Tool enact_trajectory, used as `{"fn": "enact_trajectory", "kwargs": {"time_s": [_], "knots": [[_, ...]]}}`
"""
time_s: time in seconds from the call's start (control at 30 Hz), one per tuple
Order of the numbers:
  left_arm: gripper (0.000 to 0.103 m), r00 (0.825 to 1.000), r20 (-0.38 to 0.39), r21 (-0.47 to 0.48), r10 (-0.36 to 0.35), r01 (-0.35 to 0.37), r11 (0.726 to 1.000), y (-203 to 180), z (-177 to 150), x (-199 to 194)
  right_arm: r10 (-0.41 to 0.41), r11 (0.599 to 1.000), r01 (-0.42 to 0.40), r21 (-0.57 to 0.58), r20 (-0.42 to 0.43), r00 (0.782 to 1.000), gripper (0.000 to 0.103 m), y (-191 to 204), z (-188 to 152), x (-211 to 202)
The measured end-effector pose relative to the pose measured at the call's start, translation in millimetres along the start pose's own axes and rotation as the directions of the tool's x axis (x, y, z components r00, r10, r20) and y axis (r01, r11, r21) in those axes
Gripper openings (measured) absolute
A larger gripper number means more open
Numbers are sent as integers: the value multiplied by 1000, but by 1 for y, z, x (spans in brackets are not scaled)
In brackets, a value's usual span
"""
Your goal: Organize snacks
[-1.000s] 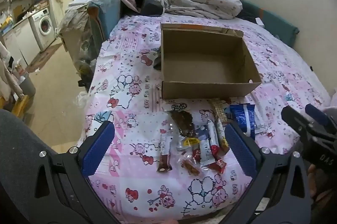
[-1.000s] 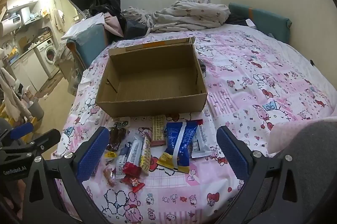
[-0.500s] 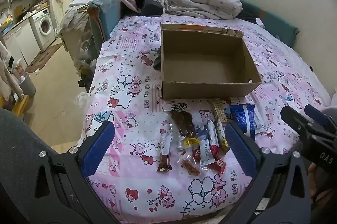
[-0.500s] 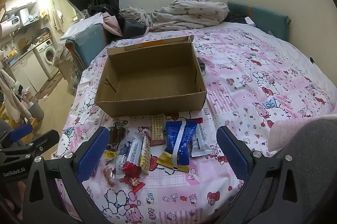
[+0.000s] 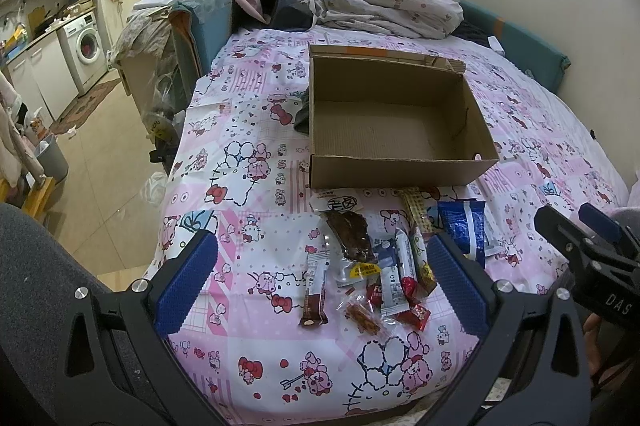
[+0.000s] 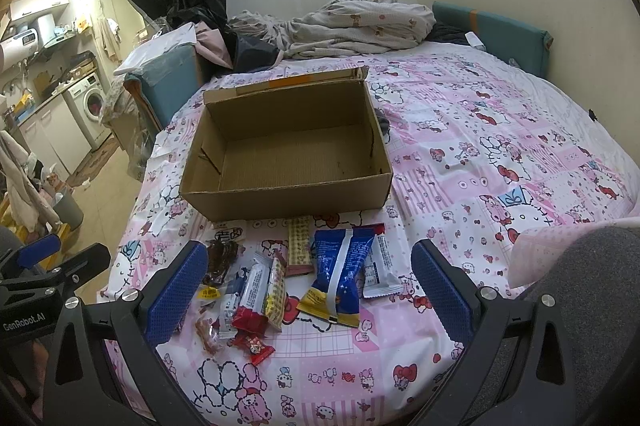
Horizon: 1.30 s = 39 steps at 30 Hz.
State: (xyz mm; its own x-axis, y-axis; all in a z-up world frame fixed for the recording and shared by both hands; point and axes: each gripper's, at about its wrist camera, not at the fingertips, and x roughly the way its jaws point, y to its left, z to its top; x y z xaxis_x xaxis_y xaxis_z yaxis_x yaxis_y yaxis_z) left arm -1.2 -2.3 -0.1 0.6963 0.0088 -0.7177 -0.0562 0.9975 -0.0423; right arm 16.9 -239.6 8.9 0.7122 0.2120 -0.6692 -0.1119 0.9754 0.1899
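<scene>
A cardboard box (image 5: 396, 121) sits open and empty on a bed covered with a pink cartoon-print sheet (image 5: 248, 161). Just in front of its near wall, the snacks lie in a loose cluster on the sheet: a blue packet (image 6: 338, 278) with a white packet (image 6: 380, 272) tucked at its right edge, a yellowish bar (image 6: 299, 244) nearest the box, a clear pack of dark dried meat (image 5: 350, 236), a brown bar (image 5: 315, 290) lying apart on the left, and several small wrappers overlapping in the middle (image 5: 396, 280). The left gripper (image 5: 320, 286) hovers above the near edge of the bed with its fingers spread wide, holding nothing. The right gripper (image 6: 308, 294) hangs beside it, fingers likewise wide apart and empty, framing the blue packet. A crumpled blanket (image 6: 352, 21) lies at the far end of the bed
</scene>
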Motion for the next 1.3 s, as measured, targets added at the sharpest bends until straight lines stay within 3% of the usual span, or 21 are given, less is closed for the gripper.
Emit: {"fn": "enact_trajectory", "kwargs": {"time_s": [1.3], "knots": [[103,1000,-2,-23,3,-3,1000,6,2,0,7,1000,-7,2,-8,1000,103,2,-3,3]]}}
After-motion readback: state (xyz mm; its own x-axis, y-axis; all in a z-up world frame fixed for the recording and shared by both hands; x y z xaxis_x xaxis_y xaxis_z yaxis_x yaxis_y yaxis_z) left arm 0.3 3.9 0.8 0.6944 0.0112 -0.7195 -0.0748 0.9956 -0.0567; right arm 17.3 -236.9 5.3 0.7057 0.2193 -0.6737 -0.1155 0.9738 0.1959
